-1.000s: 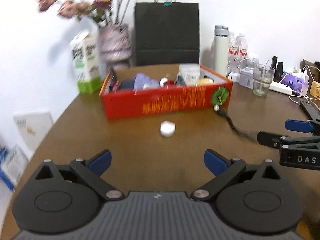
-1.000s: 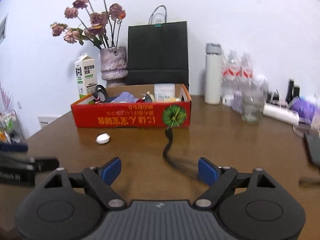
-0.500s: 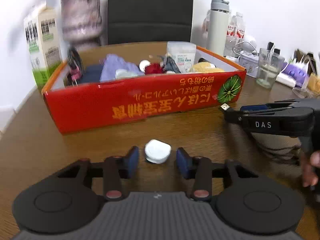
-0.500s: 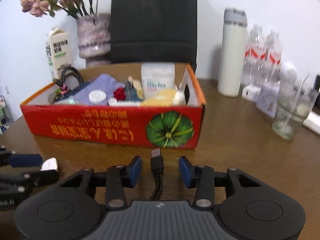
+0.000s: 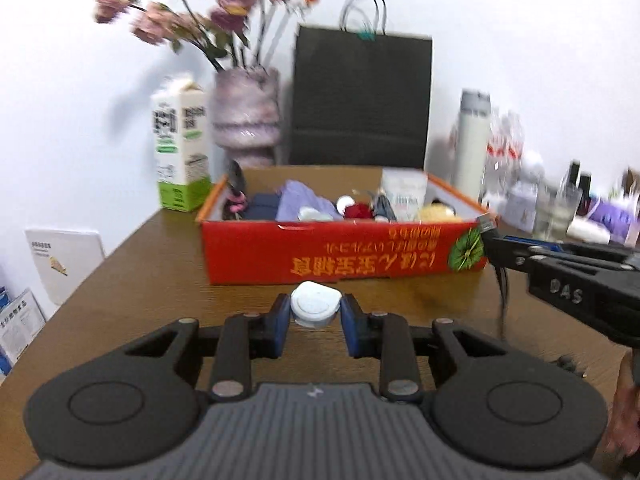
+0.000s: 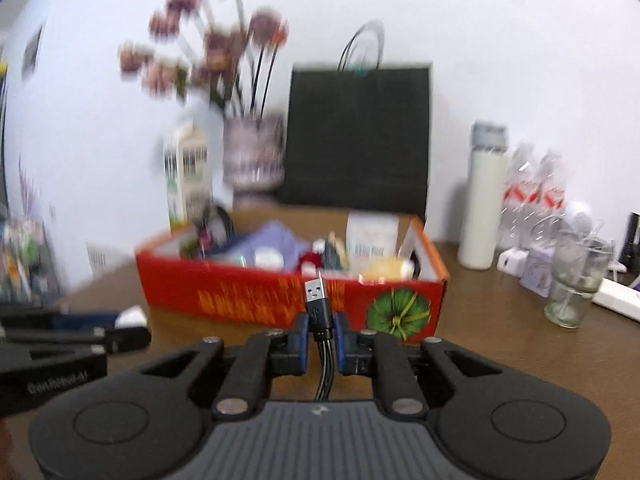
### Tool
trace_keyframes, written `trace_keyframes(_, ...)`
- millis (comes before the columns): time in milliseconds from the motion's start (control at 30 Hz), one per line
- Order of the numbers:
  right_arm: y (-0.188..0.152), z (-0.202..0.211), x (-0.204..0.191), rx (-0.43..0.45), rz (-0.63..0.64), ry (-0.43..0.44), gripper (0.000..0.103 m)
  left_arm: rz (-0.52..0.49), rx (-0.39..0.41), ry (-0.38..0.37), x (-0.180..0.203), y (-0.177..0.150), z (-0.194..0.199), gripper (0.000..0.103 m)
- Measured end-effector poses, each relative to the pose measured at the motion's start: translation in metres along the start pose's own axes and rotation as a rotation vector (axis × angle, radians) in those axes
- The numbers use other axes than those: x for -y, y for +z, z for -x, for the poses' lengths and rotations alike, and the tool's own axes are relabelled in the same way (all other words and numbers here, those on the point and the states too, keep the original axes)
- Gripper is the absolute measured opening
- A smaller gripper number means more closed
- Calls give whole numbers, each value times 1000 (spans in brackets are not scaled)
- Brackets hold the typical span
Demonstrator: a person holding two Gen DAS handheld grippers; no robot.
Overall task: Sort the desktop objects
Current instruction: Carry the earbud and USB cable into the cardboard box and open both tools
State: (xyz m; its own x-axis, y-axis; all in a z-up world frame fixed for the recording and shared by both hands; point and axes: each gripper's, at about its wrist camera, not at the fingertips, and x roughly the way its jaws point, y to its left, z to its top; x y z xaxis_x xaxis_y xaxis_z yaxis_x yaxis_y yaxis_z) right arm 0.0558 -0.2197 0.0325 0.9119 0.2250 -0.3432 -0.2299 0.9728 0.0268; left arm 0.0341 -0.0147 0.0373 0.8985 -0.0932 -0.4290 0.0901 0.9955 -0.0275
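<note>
My left gripper (image 5: pixel 315 318) is shut on a small white round case (image 5: pixel 315 307) and holds it above the brown table, in front of the red cardboard box (image 5: pixel 344 256). My right gripper (image 6: pixel 320 330) is shut on a black USB cable (image 6: pixel 319 312); its plug points up toward the box (image 6: pixel 288 300). The cable hangs down between the fingers. The right gripper also shows at the right of the left wrist view (image 5: pixel 560 268). The left gripper shows at the left of the right wrist view (image 6: pixel 80 332). The box holds several small items.
A milk carton (image 5: pixel 182 160), a vase of dried flowers (image 5: pixel 246 116) and a black paper bag (image 5: pixel 360 96) stand behind the box. A white flask (image 6: pixel 482 196), water bottles (image 6: pixel 536 196) and a glass (image 6: pixel 572 280) stand at the right.
Both grippers closed: the left on the white case, the right on the USB cable. Both have lifted their items off the table, toward the box.
</note>
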Motion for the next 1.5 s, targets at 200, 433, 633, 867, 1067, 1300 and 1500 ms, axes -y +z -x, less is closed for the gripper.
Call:
trace_keyframes(200, 7, 49, -1, 117, -100, 34, 6, -32, 65, 18, 4, 12, 44, 28)
trace_keyframes(433, 31, 102, -1, 210, -138, 76, 6, -10, 111, -10, -1, 34, 83, 28)
trace_keyframes(633, 55, 124, -8, 277, -83, 77, 5, -16, 141, 4, -8, 59, 85, 28)
trace_keyframes(867, 110, 94, -7, 307, -30, 102, 5, -37, 114, -13, -25, 113, 35, 28)
trace_keyframes(1067, 160, 22, -10, 282, -39, 100, 5, -28, 82, 5, -36, 156, -38, 28)
trace_keyframes(1300, 191, -91, -13, 148, -104, 142, 5, -8, -44, 40, -42, 173, -126, 28)
trace_keyframes(1500, 168, -190, 13, -59, -153, 74, 3, -50, -188, 76, -43, 159, -210, 28)
